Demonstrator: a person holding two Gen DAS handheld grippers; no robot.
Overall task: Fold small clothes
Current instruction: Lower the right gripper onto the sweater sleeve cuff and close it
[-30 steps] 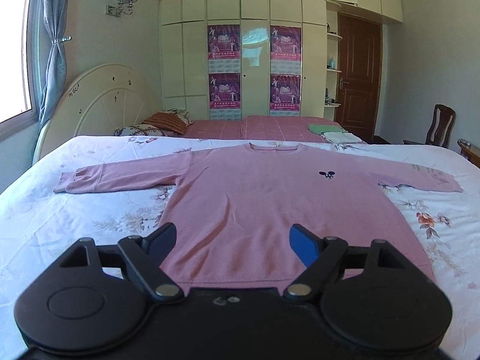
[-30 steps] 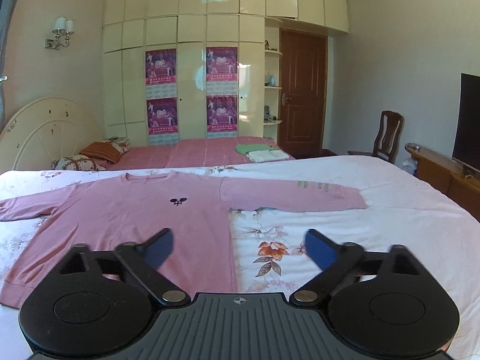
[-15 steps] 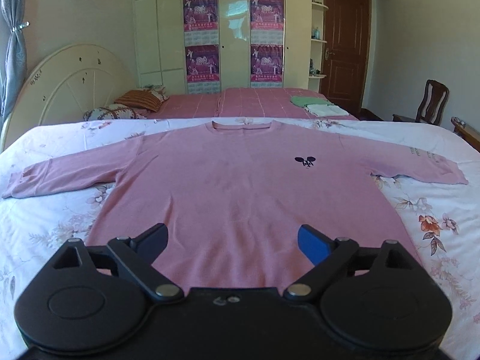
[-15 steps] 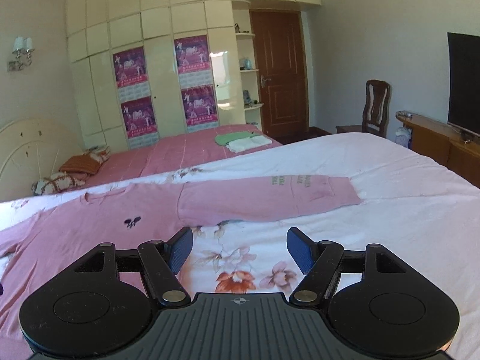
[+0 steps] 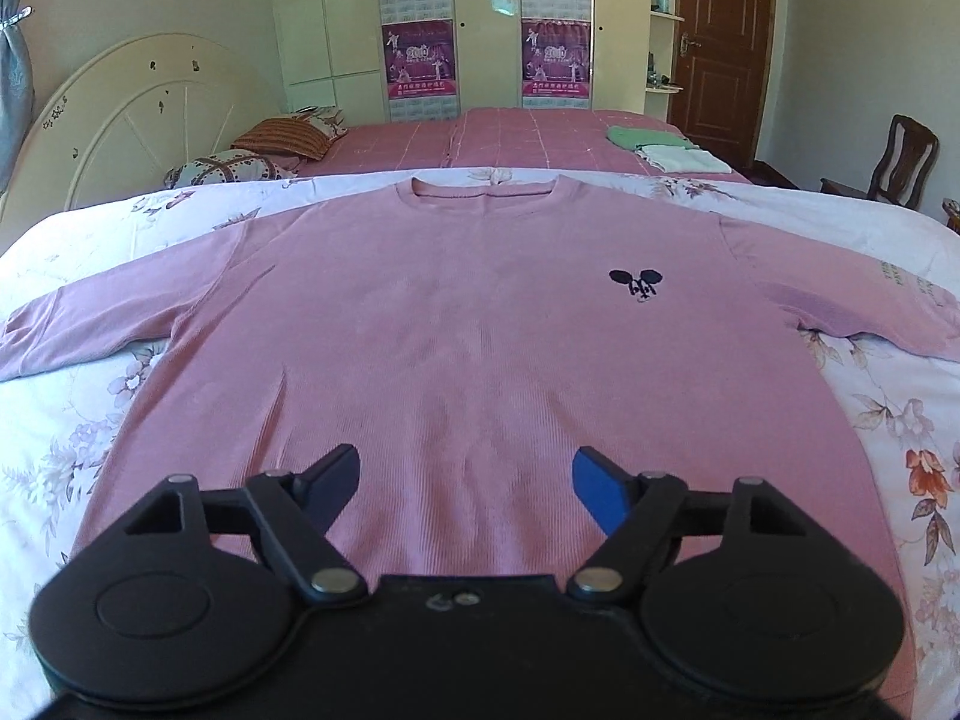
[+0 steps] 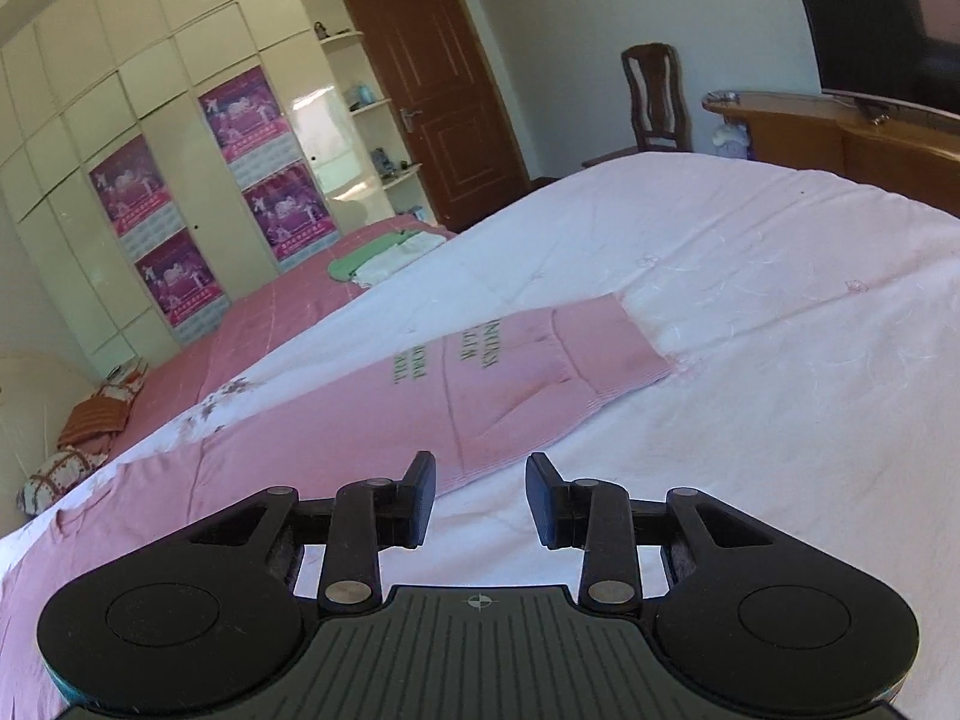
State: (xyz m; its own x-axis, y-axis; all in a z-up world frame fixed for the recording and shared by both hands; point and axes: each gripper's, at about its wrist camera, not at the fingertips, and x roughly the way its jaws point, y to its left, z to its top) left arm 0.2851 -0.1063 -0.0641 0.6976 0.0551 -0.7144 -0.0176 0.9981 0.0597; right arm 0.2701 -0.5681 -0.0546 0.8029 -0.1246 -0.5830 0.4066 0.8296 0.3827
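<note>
The left gripper [image 5: 467,483] hangs spread wide over the hem of a pink sweater [image 5: 480,324], gripping nothing. The right gripper [image 6: 480,498] is parted too, empty, just by the lettered sleeve [image 6: 510,366]. The sweater lies flat, front up, arms outstretched on the floral bedspread [image 5: 54,432]. Farther off, folded clothes [image 5: 660,147] sit on a second pink bed [image 5: 510,132].

pink sweater [image 5: 480,348] flat, left tongs [image 5: 467,483] open

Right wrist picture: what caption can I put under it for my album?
Open right gripper hovers by the pink sweater's printed sleeve on the floral bedspread.
</note>
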